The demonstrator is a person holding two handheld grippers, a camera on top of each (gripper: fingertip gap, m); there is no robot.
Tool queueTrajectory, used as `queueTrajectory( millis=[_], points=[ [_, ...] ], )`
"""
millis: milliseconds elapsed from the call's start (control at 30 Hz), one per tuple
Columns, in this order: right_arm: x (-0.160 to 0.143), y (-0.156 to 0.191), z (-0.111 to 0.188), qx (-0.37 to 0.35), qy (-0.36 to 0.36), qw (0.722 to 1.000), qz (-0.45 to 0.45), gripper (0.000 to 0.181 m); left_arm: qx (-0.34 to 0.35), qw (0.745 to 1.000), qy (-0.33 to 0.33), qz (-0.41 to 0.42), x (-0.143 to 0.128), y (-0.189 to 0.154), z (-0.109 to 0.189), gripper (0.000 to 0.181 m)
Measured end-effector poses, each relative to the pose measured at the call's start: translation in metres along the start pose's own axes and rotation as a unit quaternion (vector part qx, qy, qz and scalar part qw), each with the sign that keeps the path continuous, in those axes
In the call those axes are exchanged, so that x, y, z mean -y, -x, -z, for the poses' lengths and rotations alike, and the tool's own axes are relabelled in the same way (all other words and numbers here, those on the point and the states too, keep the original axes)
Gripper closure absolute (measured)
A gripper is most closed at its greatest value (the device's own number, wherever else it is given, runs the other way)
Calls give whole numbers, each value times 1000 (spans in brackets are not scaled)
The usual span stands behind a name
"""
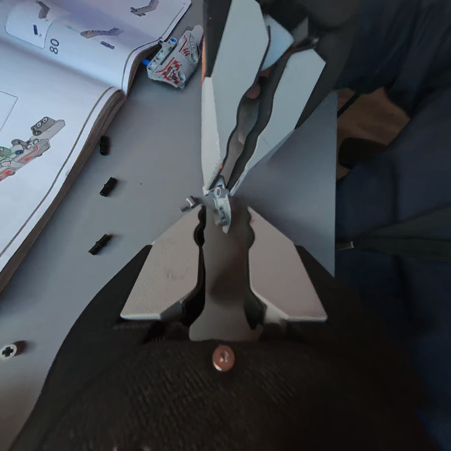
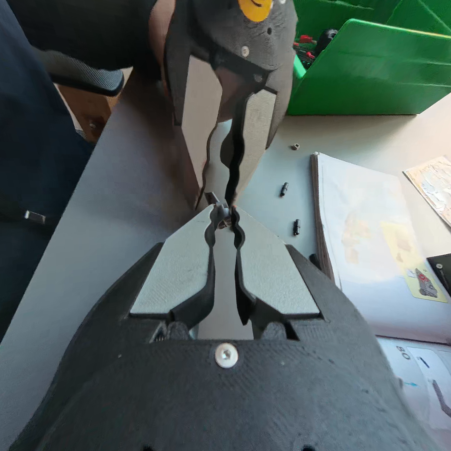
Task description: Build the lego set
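A small light grey lego beam piece [image 1: 220, 205] hangs just above the grey table [image 1: 151, 170]. My right gripper [image 2: 223, 211] is shut on its upper end; it comes in from the top in the left wrist view [image 1: 220, 181]. A small grey connector [image 1: 188, 203] sticks out from the piece's left side. My left gripper [image 1: 225, 212] is open, its jaws either side of the piece's lower end with a gap on the right. In the right wrist view the left gripper [image 2: 217, 199] comes in from above and the piece [image 2: 222, 214] is mostly hidden.
An open instruction booklet [image 1: 61, 85] lies at the left, with a grey stickered sub-assembly [image 1: 174, 61] beside it. Three black pins [image 1: 108, 186] lie along the booklet's edge and a brown bush [image 1: 12, 350] nearer. Green bins [image 2: 366, 68] stand behind. The table edge and a person's dark clothing are close. Only a small space, under 4 cm, lies between the two pairs of fingers. The brown bush [image 1: 12, 350] is about 15 cm from both grippers' fingertips. It is also in sight in the right wrist view [image 2: 295, 146].
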State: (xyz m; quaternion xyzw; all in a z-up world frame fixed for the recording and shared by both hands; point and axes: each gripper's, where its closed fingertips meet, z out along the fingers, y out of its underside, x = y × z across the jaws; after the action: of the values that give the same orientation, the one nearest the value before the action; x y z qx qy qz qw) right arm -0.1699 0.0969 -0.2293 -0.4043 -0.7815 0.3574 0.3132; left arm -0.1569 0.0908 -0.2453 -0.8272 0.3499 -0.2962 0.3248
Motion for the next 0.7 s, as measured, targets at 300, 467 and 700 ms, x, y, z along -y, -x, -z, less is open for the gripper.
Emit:
queueTrajectory(
  millis=[300, 467, 700],
  points=[
    [-4, -1, -11, 18, 11, 996, -87, 165, 58, 997, 26, -53, -19, 7, 11, 177],
    [-26, -16, -12, -61, 75, 989, -114, 149, 71, 996, 37, -45, -26, 16, 17, 176],
    [-27, -14, -20, -70, 96, 986, -114, 174, 77, 993, 38, -75, -24, 17, 16, 167]
  ],
)
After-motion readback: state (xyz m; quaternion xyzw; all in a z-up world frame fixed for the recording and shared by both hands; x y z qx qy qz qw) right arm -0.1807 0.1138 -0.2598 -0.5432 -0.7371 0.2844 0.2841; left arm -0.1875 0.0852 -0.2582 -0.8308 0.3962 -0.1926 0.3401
